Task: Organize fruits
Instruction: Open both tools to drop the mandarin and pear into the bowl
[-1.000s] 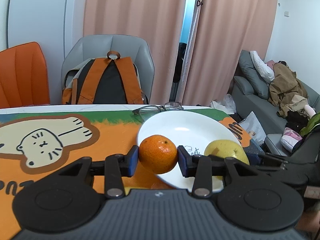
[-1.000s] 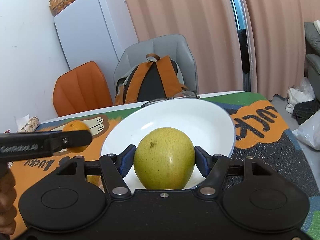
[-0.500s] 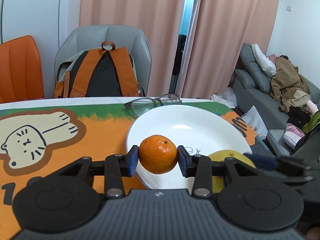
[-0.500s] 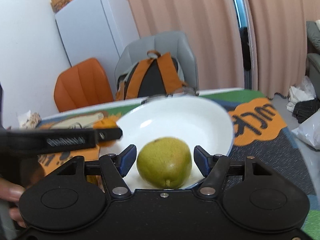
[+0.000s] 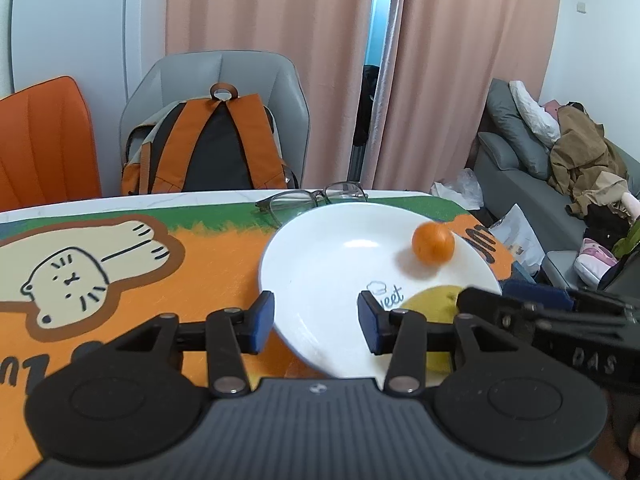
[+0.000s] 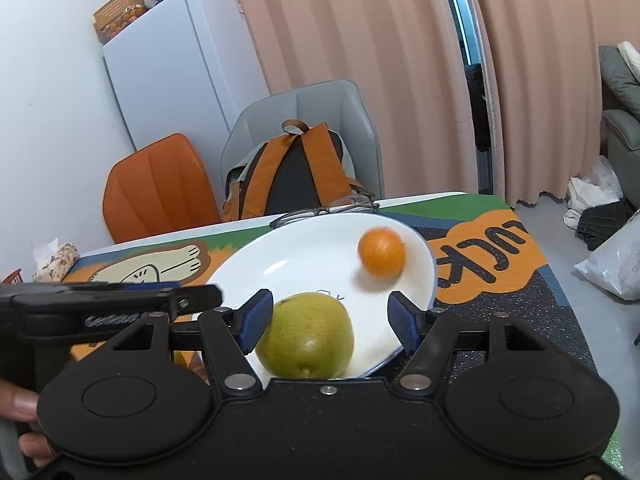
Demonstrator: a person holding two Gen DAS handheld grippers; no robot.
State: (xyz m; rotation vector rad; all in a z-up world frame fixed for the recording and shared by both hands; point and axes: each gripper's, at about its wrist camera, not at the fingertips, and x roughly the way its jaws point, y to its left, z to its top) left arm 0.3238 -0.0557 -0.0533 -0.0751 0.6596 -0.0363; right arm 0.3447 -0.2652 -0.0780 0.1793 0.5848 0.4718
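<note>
Room: pink curtains behind, a grey chair point(image 5: 224, 80) with an orange backpack point(image 5: 208, 148) on it, an orange chair point(image 5: 44, 140) beside it, a white fridge point(image 6: 180, 64) in the corner, a sofa point(image 5: 540, 184) to one side.
Table: covered by an orange mat point(image 5: 120, 256) with a cartoon cat; glasses point(image 5: 312, 200) lie just beyond the plate.
Plate: white plate point(image 5: 320, 272) on the mat, holding both fruits.
Orange: orange point(image 5: 433, 243) sits blurred on the far right part of the plate, well ahead of both hand-held grippers and touched by neither.
Pear: green pear point(image 6: 306, 336) lies on the near edge of the plate, between the right fingers but with a gap on each side; it is closer to the left pad.
Left hand-held gripper: left hand-held gripper point(image 5: 316, 320) has its jaws wide apart over the plate's near left rim, holding nothing.
Right hand-held gripper: right hand-held gripper point(image 6: 330, 318) has its jaws spread wide around the pear without gripping it.
</note>
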